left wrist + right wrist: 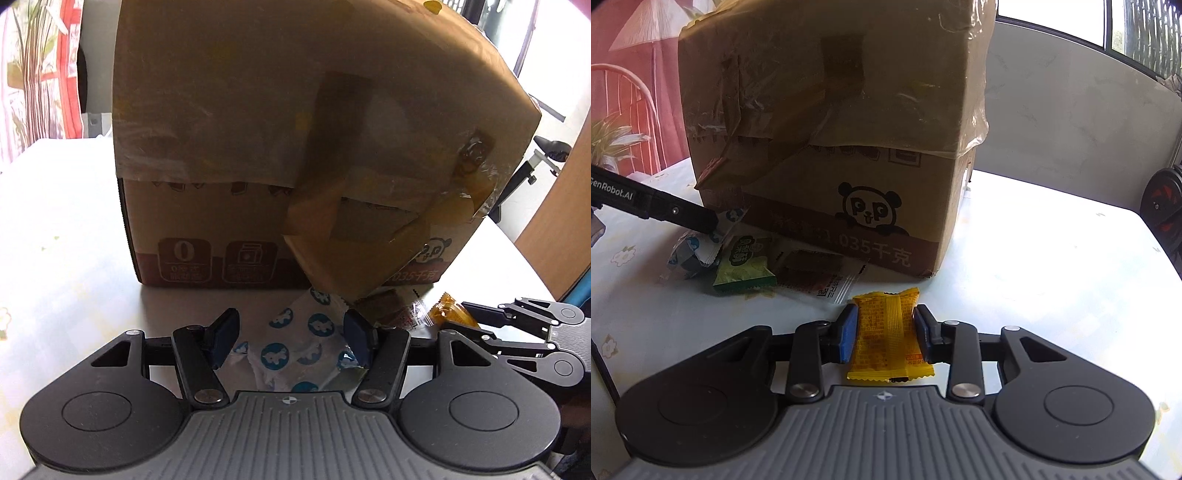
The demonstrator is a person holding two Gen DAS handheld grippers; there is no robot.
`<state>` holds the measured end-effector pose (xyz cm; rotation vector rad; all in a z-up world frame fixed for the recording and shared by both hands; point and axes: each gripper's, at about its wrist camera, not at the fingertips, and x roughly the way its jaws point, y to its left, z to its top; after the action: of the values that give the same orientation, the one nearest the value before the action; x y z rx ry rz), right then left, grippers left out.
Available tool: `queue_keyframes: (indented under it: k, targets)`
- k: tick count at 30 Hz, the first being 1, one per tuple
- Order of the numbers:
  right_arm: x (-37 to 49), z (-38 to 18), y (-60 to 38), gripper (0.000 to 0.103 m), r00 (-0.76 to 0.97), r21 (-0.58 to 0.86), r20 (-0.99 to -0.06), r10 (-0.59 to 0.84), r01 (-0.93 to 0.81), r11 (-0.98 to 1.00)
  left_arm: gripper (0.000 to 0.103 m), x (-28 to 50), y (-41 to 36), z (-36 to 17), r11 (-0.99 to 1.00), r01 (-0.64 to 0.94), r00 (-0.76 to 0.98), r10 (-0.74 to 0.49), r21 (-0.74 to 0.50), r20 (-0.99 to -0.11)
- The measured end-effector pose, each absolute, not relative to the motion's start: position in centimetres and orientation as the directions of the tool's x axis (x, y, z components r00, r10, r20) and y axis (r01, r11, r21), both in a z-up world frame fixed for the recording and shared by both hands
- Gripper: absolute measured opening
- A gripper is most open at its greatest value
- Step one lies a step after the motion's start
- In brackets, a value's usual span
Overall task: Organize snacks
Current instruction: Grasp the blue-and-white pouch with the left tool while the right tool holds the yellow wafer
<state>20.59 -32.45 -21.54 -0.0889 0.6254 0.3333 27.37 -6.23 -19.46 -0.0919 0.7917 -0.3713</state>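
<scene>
A tall taped cardboard box (827, 140) stands on the pale bench (1052, 258) and blocks the way ahead of both claws; one loose flap (354, 229) hangs down its front, low over the snacks. Along its foot lie a white packet with blue dots (295, 343), a green packet (744, 267) and a clear packet of something dark (816, 275), close together. The right claw (885, 338) is pinched narrow on a yellow packet (886, 332) lying nearer than the rest. The left claw (291, 339) stands wide over the white packet, its pads apparently not pressing it, though the wrapper hides the contact. To the right of the box the bench is open up to its far edge. What the box holds cannot be seen.
</scene>
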Motion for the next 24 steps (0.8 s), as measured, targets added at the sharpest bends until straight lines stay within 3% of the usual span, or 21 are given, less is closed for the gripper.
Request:
queue_keyframes:
  k: [12,24]
  targets:
    - [20.7,-21.6,-32.5,0.035,0.756,0.031,-0.588,0.289,-0.336,0.941,0.071,25.7,-6.8,-19.9,0.897,0.404,0.599,-0.408,-0.18,-0.689]
    - [20.7,-21.6,-32.5,0.035,0.756,0.029,-0.587,0.288,-0.336,0.941,0.075,24.3,-6.9,-19.4,0.846,0.533,0.623,-0.372,0.025,-0.689]
